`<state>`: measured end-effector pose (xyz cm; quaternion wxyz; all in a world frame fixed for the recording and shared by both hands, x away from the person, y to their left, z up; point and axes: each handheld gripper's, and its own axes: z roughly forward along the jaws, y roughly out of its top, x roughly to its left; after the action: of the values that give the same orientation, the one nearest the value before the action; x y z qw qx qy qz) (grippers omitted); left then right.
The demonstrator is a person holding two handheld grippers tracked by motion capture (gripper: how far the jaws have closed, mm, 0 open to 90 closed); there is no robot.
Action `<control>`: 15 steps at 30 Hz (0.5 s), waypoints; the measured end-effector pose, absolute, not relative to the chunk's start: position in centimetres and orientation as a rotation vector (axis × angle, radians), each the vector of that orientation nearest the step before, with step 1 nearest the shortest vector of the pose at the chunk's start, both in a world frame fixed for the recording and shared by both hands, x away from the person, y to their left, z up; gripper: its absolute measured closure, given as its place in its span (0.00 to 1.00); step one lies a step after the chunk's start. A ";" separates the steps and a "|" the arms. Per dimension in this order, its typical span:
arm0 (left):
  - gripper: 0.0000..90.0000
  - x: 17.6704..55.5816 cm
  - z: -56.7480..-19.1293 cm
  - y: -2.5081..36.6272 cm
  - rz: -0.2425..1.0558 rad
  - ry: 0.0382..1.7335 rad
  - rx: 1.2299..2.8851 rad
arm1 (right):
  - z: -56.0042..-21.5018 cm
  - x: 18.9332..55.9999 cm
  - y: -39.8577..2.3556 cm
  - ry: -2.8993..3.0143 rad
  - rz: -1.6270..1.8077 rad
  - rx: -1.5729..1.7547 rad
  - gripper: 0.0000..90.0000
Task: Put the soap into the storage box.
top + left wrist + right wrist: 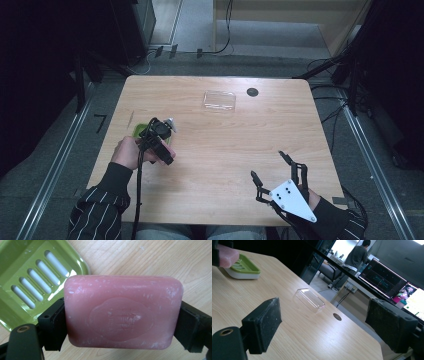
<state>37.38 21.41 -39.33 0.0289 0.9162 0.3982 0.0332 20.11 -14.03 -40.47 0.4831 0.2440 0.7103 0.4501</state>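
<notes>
A pink bar of soap [122, 312] is clamped between the two black pads of my left gripper [120, 325], held a little above the wooden table beside a green slotted soap dish [30, 277]. From above, the left gripper [159, 137] hangs over the table's left side, partly covering the green dish [138, 130]. The soap [225, 255] and the dish [245, 267] also appear at the upper left of the right gripper view. My right gripper [270, 165] stands open near the table's front right, nothing between its jaws. A clear plastic lid [219, 100] lies at the far middle.
A dark round hole [252, 92] sits in the tabletop right of the clear lid [310, 300]. Cables and dark stands ring the table on the floor. Beyond the far edge a person stands at screens [384, 277].
</notes>
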 end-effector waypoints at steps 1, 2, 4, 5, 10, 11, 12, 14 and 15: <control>0.15 37.4 -39.3 21.5 0.110 1.237 2.815 | -40.5 20.1 -14.0 1.731 1.097 0.594 0.15; 0.15 37.6 -39.2 21.7 0.108 1.233 2.819 | -40.5 20.1 -14.0 1.731 1.096 0.594 0.15; 0.15 37.7 -39.0 21.9 0.107 1.248 2.805 | -40.5 20.1 -14.0 1.730 1.097 0.595 0.15; 0.15 37.8 -38.9 22.1 0.107 1.251 2.805 | -40.5 20.1 -14.0 1.731 1.097 0.595 0.15; 0.15 38.1 -38.5 22.7 0.098 1.277 2.788 | -40.5 20.1 -14.0 1.732 1.096 0.594 0.15; 0.15 38.1 -38.4 22.8 0.106 1.277 2.783 | -40.5 20.1 -14.0 1.732 1.096 0.594 0.15; 0.15 38.2 -38.3 22.9 0.109 1.283 2.776 | -40.5 20.1 -14.0 1.732 1.096 0.593 0.15; 0.15 38.3 -38.2 23.1 0.114 1.287 2.774 | -40.5 20.1 -14.0 1.730 1.095 0.593 0.15; 0.15 38.4 -38.1 23.2 0.109 1.291 2.774 | -40.5 20.1 -14.0 1.730 1.095 0.592 0.15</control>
<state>38.41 23.19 -38.08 0.0401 0.9053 0.4213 0.0355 20.13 -14.01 -40.47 0.4837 0.2433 0.7104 0.4496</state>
